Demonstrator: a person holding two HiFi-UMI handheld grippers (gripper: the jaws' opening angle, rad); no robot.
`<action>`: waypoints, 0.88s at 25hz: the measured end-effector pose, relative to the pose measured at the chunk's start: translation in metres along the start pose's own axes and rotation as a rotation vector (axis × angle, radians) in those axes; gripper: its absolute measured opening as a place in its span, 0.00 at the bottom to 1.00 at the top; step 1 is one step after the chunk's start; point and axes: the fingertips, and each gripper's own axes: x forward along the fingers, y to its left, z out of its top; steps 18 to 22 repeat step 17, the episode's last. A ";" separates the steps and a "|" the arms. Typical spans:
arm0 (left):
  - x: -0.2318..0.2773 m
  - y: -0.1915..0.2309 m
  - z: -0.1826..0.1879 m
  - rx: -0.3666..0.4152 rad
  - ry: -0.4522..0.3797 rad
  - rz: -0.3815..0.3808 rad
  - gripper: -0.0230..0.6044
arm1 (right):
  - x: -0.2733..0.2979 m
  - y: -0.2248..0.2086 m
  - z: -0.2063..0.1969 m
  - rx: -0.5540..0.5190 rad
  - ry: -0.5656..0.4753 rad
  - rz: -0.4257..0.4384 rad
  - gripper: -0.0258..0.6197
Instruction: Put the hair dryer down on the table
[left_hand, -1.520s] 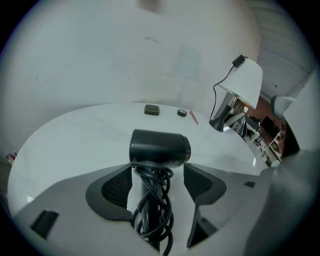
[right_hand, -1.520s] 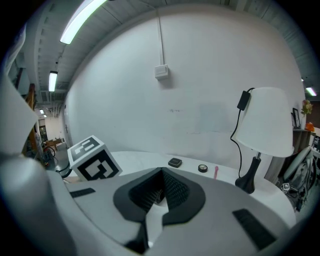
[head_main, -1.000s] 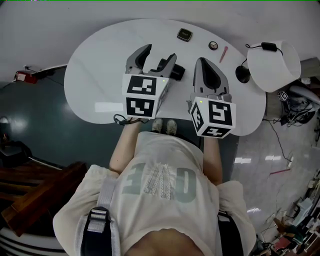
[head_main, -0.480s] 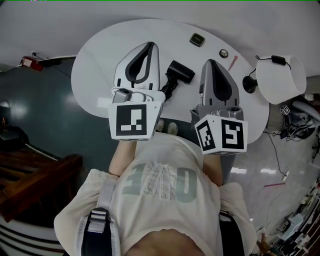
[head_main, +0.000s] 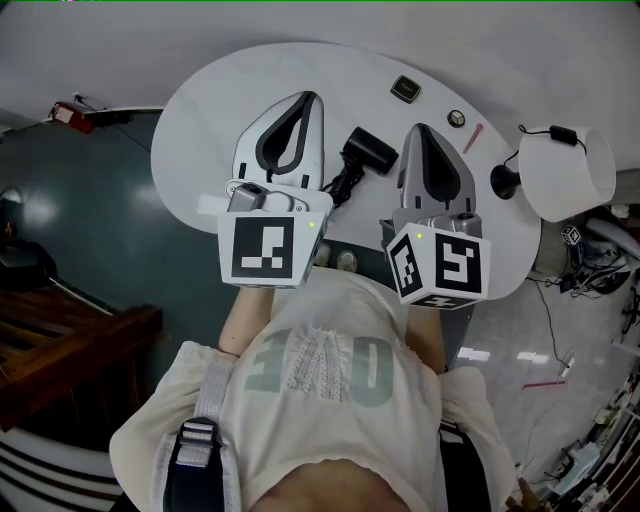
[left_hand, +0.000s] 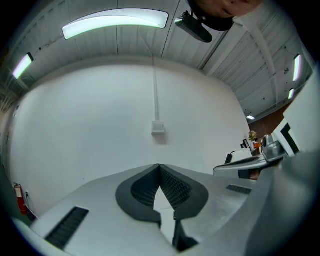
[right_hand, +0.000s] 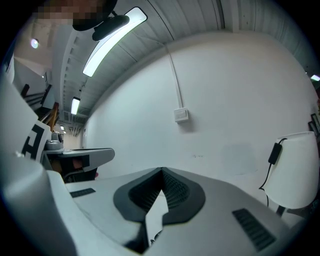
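The black hair dryer (head_main: 368, 152) lies on the white oval table (head_main: 210, 100), its cord (head_main: 345, 186) coiled toward the near edge. It sits between the two grippers, and neither one touches it. My left gripper (head_main: 312, 98) is held above the table to the dryer's left, jaws shut and empty. In the left gripper view the left gripper (left_hand: 159, 166) points level at a bare white wall. My right gripper (head_main: 421, 128) hovers to the dryer's right, also shut with nothing in it. The right gripper (right_hand: 161, 170) faces the same wall in its own view.
A white-shaded lamp (head_main: 567, 170) with a dark base (head_main: 502, 180) stands at the table's right end. A small dark square device (head_main: 405, 89), a round object (head_main: 457, 118) and a pink pen (head_main: 473, 137) lie at the far edge. A red extinguisher (head_main: 72, 112) sits on the floor at left.
The left jaws, open around the hair dryer a second ago, have shut empty. Both grippers have lifted and tipped up to level. The dryer stays on the table.
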 end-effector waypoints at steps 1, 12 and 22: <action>0.000 0.000 0.000 0.001 0.001 -0.001 0.05 | 0.000 0.000 -0.001 0.000 0.002 0.001 0.05; 0.000 0.006 0.003 -0.006 -0.004 0.009 0.05 | 0.000 0.003 -0.009 0.003 0.026 0.011 0.05; 0.000 0.007 0.004 0.005 -0.007 0.006 0.05 | 0.001 0.003 -0.008 0.004 0.020 0.011 0.05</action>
